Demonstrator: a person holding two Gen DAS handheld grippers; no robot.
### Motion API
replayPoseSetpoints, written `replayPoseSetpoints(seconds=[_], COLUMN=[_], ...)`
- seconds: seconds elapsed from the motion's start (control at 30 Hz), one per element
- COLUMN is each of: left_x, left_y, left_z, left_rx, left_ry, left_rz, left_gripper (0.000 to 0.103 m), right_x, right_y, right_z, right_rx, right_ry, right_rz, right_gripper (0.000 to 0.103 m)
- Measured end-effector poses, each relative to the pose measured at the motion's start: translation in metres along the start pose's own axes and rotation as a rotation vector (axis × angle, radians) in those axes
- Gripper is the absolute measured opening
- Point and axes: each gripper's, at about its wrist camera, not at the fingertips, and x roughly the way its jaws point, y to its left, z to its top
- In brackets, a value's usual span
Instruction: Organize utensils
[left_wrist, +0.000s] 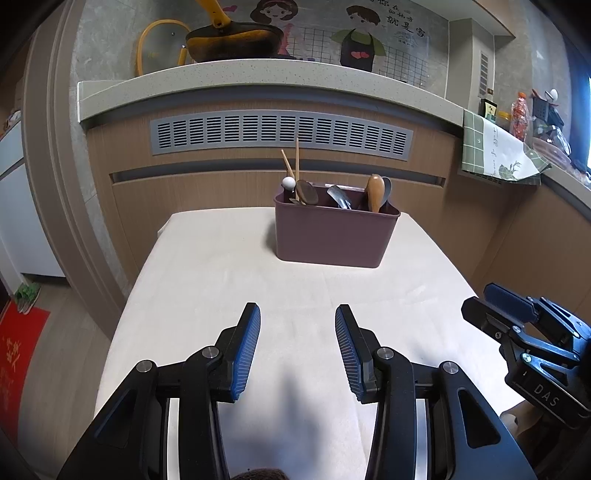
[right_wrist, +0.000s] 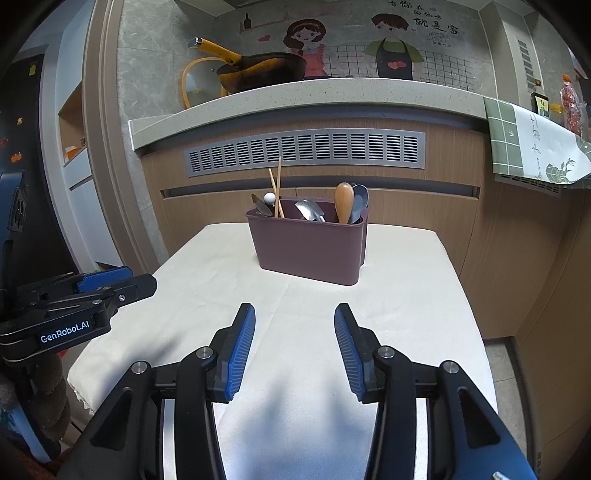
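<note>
Left hand-held gripper (left_wrist: 297, 317): I see it gaping, empty.
Right hand-held gripper (right_wrist: 294, 316): likewise gaping, empty.
Caddy (right_wrist: 306, 251): far on the bench (right_wrist: 406, 295) — utensils upright, nothing between.

White letters "DAS" stand on the black body of the right hand-held gripper (left_wrist: 491, 306), seen from the left wrist view. "GenRobot.AI" is printed in white on the side of the left hand-held gripper (right_wrist: 140, 284), seen from the right wrist view. The cartoon wall decal (right_wrist: 391, 48) above the counter carries dark Chinese characters, of which 就是家 can be read. The red floor mat (left_wrist: 18, 354) bears gold characters too blurred to read.
</note>
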Motion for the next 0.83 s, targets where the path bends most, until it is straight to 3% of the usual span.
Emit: replayPoseSetpoints(seconds=[0.83], left_x=[0.0063], left_y=[0.0025], left_z=[-0.0052], left_rx=[-0.002], left_ry=[0.023], left_rz=[0.021], left_gripper=[0.043], right_x=[0.0042], right_y=[0.0013], right_z=[-0.0051], right_rx=[0.005], right_ry=[0.022], right_rz=[-0.006], right_gripper=[0.043])
